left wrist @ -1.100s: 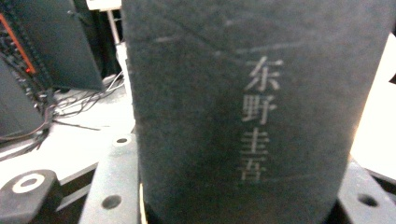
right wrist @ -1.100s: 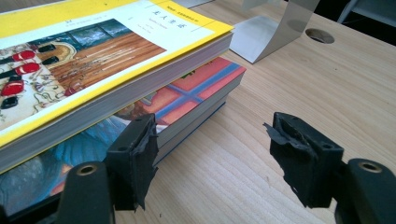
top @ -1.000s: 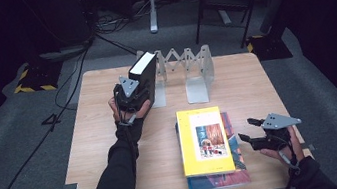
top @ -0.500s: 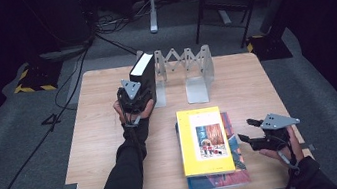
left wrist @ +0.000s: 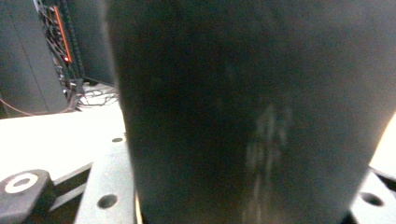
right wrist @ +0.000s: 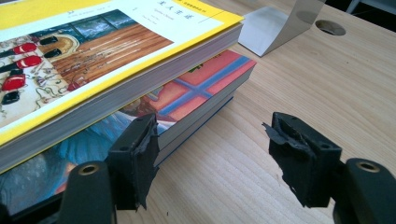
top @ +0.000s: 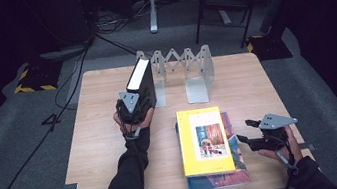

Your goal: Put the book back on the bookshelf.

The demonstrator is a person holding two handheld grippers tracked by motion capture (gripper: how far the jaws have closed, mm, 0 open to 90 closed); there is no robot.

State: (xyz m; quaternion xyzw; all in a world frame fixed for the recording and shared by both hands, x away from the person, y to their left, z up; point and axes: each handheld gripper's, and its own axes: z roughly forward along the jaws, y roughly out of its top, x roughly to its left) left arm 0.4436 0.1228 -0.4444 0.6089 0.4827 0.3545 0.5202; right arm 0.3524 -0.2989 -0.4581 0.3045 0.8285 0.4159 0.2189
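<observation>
**Bookshelving at the table: items from left to right**

Black book (top: 140, 83): stands upright on its lower edge at the left end of the rack, pale page edges facing up. It sits against the leftmost divider, seemingly so the rack can take its weight once it is let go.

Left gripper (top: 131, 111): set at the near end of the black book, the hand behind it. Its jaws have just been opening, with the book between them; whether the pads are pressing on the covers or have come free cannot be told, since the dark cover (left wrist: 243, 112) blocks the left gripper view at close range. The loosening suggests the book is being released into its slot.

Metal rack (top: 180, 67): a folding, zigzag book stand with upright grey dividers, placed at the far middle of the wooden table (top: 104, 149). Its remaining slots to the right of the black book are vacant, likely meant for the books that lie flat.

Yellow book (top: 203, 140): lies flat, cover up, on top of a colourful book (top: 231, 138), the two forming a stack at the near middle of the table, well apart from the rack.

Right gripper (top: 244, 132): rests low just to the right of the stack, jaws parted and holding nothing. In the right gripper view the left pad (right wrist: 140, 154) stands next to the lower book's edge (right wrist: 205, 100), the other over bare wood, probably waiting to take the next book.
</observation>
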